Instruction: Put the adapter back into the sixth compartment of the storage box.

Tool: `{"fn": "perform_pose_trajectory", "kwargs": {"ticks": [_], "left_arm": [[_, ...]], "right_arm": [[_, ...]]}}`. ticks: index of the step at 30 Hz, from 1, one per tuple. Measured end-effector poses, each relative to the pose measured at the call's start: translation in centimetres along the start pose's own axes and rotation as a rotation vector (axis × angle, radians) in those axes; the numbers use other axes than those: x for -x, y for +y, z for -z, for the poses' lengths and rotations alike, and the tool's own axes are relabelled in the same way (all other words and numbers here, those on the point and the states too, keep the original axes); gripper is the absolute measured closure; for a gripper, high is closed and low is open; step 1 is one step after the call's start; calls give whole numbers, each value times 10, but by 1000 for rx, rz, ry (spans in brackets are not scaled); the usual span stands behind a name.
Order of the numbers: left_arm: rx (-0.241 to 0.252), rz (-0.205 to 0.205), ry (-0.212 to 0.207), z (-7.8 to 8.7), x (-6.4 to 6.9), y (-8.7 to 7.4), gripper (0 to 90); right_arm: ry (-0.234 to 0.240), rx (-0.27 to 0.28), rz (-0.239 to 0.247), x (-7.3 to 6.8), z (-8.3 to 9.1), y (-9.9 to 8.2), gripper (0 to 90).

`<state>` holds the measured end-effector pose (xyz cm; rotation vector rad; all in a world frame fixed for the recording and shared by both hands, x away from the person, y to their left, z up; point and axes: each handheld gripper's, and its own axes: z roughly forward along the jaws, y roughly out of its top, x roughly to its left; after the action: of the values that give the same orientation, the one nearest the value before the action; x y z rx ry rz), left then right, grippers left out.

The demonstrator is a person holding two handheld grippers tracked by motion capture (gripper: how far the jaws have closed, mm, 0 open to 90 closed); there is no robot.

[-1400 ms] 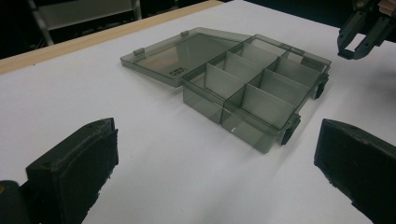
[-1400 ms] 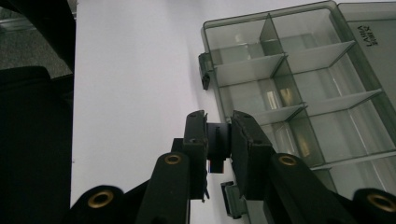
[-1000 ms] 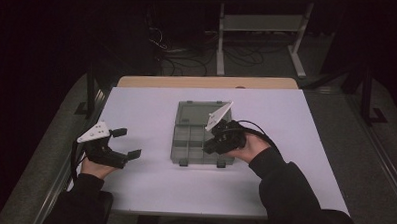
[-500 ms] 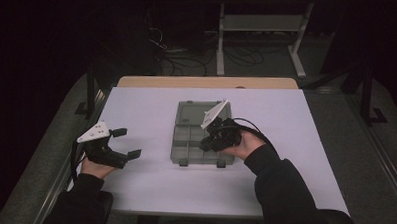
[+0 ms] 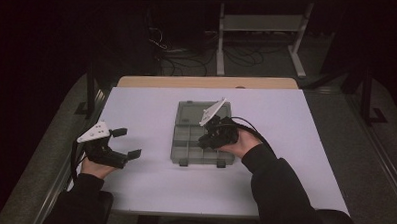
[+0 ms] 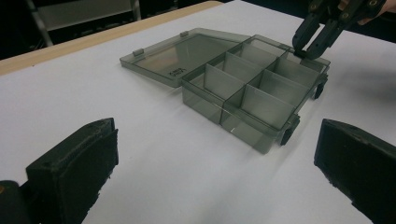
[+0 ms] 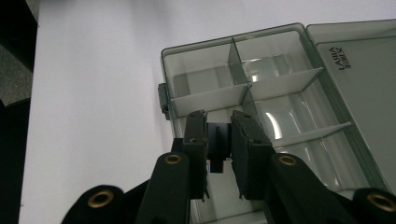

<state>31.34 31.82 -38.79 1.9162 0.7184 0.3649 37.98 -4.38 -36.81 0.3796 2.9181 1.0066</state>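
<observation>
From the high view I see a smoky plastic box lying open in the middle of the white surface, its lid flat on the far side. The room around it is dark, and my right tool is a black mass over the box's near right part; its jaws are hard to make out there.

The right gripper view fills that in: the right tool has its jaws drawn narrow on a small dark piece, which I take to be a latch on the box's near wall, though most of it is hidden between the pads. The box's far end is cut off at the frame edge.

The left gripper view shows the box from the side, with its dividers and compartments bare, and the right tool tipped down at its far corner. My left tool stands wide with nothing between its jaws, well apart from the box, its tips cropped. In the high view the left tool sits near the surface's left edge.
</observation>
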Motion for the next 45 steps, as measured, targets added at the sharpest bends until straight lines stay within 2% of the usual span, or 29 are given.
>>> {"fn": "perform_pose_trajectory", "kwargs": {"ticks": [13,32,38,40,41,42,44,45], "left_arm": [[1,0,-2,0,0,0,0],[0,0,-4,-1,0,0,0],[-5,-4,-4,-1,0,0,0],[-6,-5,-5,-1,0,0,0],[-7,-5,-5,-1,0,0,0],[-7,-6,-6,-1,0,0,0],[-7,-6,-6,-1,0,0,0],[-8,-6,-7,-1,0,0,0]], "right_arm": [[18,-31,5,1,-24,1,751],[26,-42,14,1,-42,4,745],[18,-40,7,2,-40,5,655],[-2,-30,-3,3,-34,4,575],[-2,-30,-3,3,-34,4,575],[-11,-25,-15,4,-30,3,534],[-14,-22,-20,5,-29,3,534],[-19,-16,-30,6,-25,3,459]]}}
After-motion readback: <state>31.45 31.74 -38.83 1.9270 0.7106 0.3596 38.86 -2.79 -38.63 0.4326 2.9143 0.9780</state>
